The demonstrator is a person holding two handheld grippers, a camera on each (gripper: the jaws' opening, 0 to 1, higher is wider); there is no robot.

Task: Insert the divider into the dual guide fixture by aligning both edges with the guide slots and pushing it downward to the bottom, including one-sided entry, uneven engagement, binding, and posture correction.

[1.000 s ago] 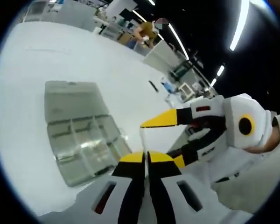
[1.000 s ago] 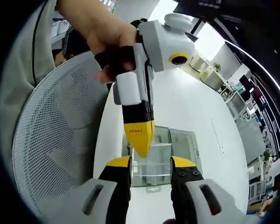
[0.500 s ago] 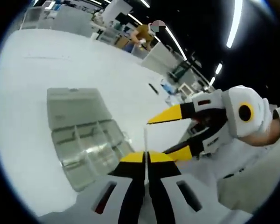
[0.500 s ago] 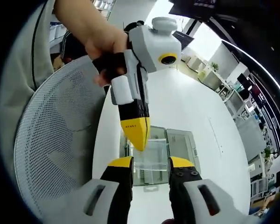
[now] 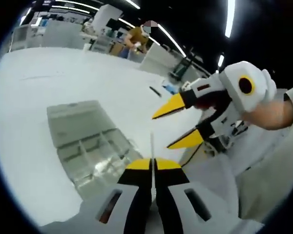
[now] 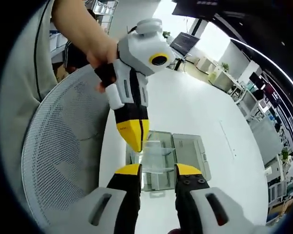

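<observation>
Clear sheet: the divider (image 6: 156, 157) was seen pinched edge-on in the left gripper (image 5: 152, 165), jaws closed on it, above the table (image 5: 34, 117).
Right gripper (image 5: 178, 124): held beside the sheet, jaws apart, nothing gripped.
Clear box (image 5: 90, 146): lay open on the table beyond, lid flat, well below the sheet.
Risk: one edge could be caught first and bind, since the sheet was held at one edge only.
</observation>
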